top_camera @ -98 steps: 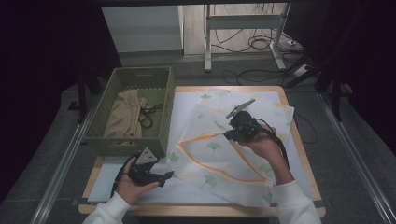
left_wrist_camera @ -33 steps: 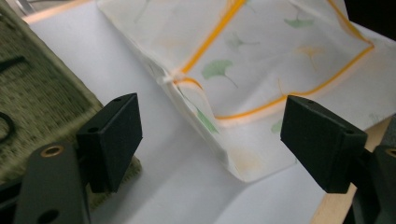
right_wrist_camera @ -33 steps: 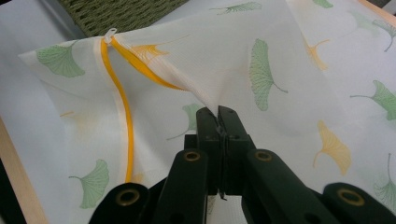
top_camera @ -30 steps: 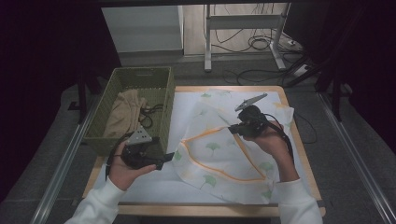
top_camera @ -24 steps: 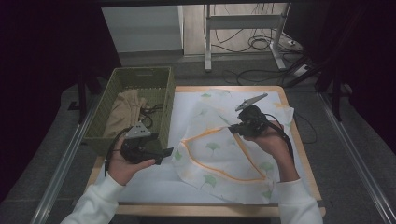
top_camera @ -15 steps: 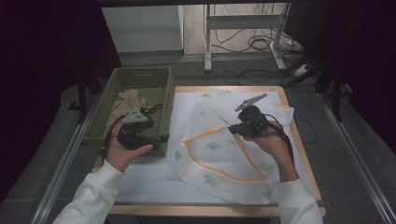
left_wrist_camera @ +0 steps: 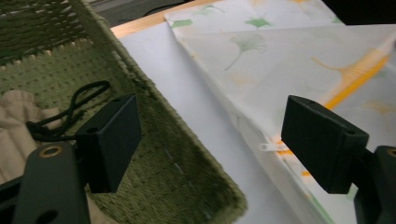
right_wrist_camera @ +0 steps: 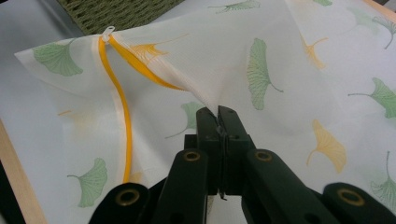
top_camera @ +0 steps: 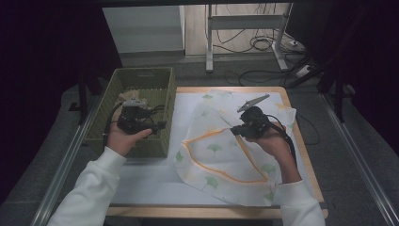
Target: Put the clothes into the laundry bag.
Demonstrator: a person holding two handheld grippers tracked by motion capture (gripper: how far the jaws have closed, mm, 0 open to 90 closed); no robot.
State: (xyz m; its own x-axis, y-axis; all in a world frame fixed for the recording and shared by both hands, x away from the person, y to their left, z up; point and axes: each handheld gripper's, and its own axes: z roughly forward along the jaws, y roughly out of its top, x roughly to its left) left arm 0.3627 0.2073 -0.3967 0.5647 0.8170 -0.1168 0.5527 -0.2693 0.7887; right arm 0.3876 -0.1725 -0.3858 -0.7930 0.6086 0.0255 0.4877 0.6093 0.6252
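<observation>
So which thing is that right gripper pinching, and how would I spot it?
Find the wooden table and look to the right of the green woven basket. Spread there is a thin white mesh bag, and the right gripper has its fingers shut on a raised fold of it. You'll know it by its green and yellow ginkgo leaves and its orange zipper.

The left gripper and hand cover part of the basket, hiding most of the beige cloth inside. The bag's near corner is hidden under the right sleeve.
</observation>
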